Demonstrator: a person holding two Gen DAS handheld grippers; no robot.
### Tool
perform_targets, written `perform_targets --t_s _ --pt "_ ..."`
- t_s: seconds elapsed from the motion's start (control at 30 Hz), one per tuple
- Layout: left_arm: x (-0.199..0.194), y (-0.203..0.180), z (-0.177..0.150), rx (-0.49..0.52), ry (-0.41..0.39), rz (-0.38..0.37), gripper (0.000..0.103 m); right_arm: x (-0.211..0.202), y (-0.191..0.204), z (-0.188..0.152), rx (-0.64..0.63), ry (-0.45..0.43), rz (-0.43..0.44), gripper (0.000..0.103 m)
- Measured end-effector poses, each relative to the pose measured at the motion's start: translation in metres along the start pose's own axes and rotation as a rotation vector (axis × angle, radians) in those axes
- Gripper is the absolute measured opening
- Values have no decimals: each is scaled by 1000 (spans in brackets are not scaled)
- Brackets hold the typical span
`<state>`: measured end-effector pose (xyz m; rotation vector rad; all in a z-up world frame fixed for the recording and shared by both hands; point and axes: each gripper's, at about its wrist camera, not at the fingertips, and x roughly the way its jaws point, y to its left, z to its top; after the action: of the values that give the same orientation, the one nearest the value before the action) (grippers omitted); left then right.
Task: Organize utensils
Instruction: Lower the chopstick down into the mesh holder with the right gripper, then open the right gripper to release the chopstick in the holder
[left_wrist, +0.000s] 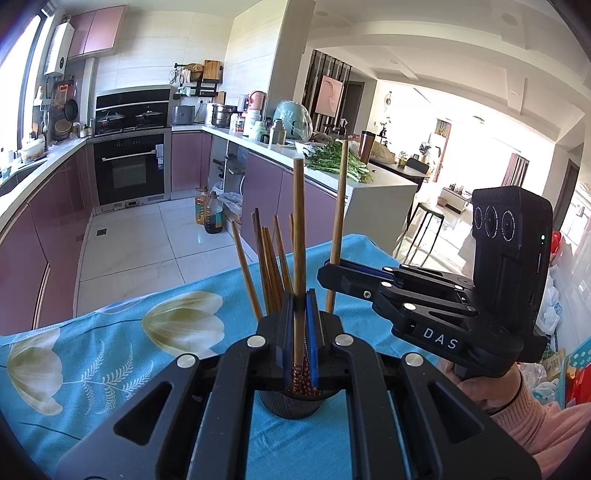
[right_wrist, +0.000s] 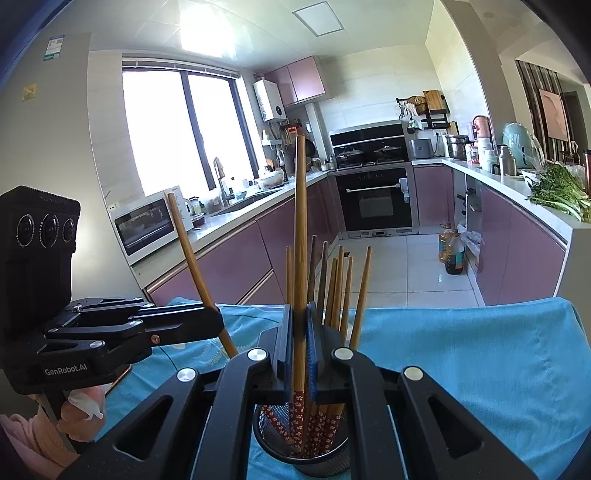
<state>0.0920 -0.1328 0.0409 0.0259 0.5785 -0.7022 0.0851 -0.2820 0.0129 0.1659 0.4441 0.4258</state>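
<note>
Left tongs (left_wrist: 300, 325) clamped — right tongs (right_wrist: 300, 347) clamped, both side by side.

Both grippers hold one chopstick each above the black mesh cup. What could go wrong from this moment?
1. The left gripper and right gripper stand close over the mesh cup; they could collide.
2. The cup is already crowded with chopsticks, so a lowered chopstick could catch on them.
3. A sideways push could tip the cup on the blue cloth.

The tablecloth (left_wrist: 122, 354) is turquoise with cream tulips and pale fern sprigs. The chopsticks (right_wrist: 334, 291) are tan wood, their lower ends dark red with white blossoms, standing in a black mesh holder (right_wrist: 314, 443). Cabinet fronts (right_wrist: 517, 243) are mauve.
</note>
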Motion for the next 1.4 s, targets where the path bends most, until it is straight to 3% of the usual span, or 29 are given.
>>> perform_targets --t_s 0.9,1.4 --pt "25 -5 -7 13 99 -17 7 29 -8 -24 22 104 -8 6" --pt "49 8 -2 -21 125 17 8 36 -21 -31 40 144 -3 6"
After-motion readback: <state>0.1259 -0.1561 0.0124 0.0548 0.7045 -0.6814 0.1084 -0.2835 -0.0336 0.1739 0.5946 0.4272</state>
